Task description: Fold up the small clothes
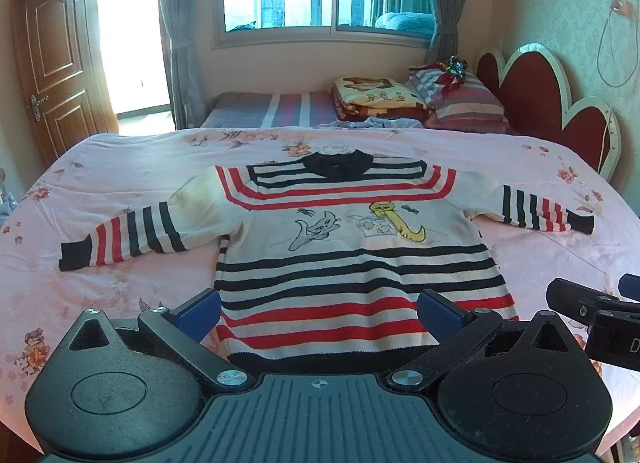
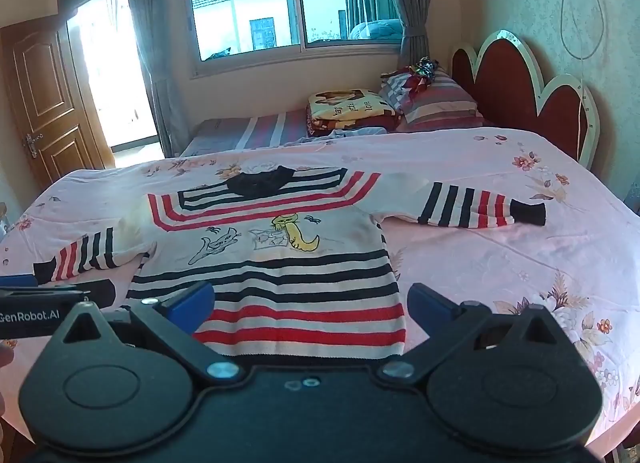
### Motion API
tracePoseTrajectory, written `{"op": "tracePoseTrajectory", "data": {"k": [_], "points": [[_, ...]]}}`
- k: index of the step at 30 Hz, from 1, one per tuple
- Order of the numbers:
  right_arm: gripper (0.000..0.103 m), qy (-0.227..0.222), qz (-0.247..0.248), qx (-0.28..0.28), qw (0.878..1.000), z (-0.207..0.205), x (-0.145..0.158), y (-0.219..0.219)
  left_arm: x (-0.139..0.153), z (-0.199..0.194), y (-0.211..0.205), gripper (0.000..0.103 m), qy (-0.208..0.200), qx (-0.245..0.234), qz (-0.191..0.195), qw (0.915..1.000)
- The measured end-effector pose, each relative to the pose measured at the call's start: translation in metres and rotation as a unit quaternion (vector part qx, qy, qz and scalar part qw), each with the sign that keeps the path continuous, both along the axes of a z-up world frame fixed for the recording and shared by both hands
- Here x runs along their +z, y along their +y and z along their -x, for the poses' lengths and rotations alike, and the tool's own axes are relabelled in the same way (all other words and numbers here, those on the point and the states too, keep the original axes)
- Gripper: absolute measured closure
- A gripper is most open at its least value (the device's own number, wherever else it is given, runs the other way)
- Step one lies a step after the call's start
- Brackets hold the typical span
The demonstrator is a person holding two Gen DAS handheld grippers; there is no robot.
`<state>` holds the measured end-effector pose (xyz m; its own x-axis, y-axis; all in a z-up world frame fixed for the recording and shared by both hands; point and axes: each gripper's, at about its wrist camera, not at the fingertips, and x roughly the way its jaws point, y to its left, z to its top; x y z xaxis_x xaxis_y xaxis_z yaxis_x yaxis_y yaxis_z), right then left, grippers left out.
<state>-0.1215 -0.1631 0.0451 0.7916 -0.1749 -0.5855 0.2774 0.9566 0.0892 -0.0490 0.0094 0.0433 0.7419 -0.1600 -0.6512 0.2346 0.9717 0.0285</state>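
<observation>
The striped sweater (image 1: 352, 247) lies flat, sleeves spread, on the bed (image 1: 120, 167). Both hand-held grippers, left (image 1: 320, 313) and right (image 2: 310, 307), hover wide and empty at the sweater's hem. A neat fold likely starts with a sleeve cuff drawn across the sweater's chest.

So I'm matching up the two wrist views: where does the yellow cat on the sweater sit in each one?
Left wrist: yellow cat sits right of centre, at mid-height on the sweater.
Right wrist: yellow cat sits just left of centre, slightly above mid-height.
Shared landmark: the sweater's black collar, directly above the drawings in both views.
</observation>
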Motion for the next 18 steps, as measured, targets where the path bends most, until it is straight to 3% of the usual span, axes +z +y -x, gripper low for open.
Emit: {"op": "tracePoseTrajectory", "data": {"k": [18], "points": [[0.001, 0.006, 0.004, -0.010, 1.000, 0.0102, 0.0029, 0.0010, -0.0021, 0.0063, 0.0039, 0.000, 0.001, -0.025, -0.010, 0.9996]]}}
